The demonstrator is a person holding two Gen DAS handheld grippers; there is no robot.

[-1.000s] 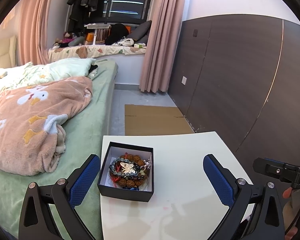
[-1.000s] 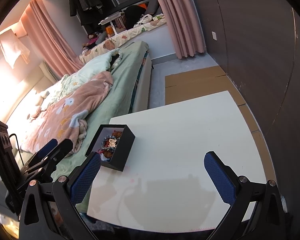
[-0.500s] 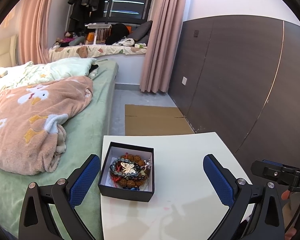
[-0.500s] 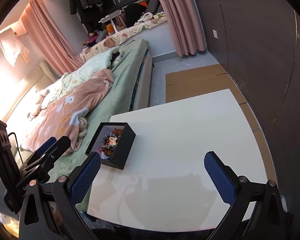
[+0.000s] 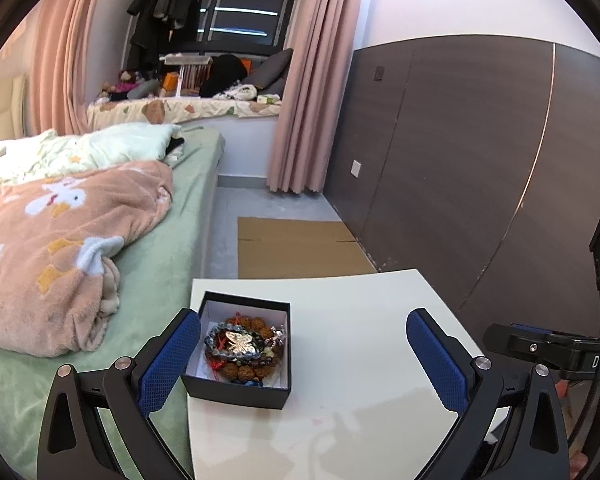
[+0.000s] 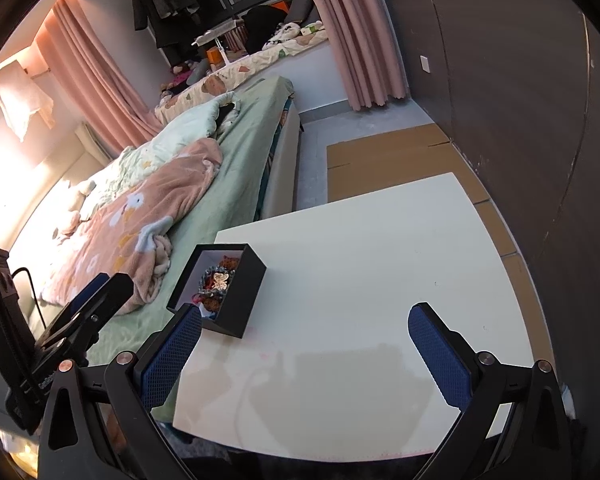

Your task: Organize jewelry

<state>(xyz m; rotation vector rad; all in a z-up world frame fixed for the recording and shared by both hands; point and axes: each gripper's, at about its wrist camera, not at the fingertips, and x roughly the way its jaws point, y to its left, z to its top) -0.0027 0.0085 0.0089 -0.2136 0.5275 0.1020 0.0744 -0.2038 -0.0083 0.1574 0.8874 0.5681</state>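
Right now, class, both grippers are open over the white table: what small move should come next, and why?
Probably ease the left gripper forward and down toward the black box. The box is open, the bracelets are heaped inside, and that gripper is nearest; the right gripper holds nothing, off to the side.

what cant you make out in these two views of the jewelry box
- Box, right wrist view: its near wall and the left pad of the right tongs hide part of the jewelry.
- Jewelry, left wrist view: tangled, so the piece count is unclear.
- Table: near edge cut off behind the left tongs.
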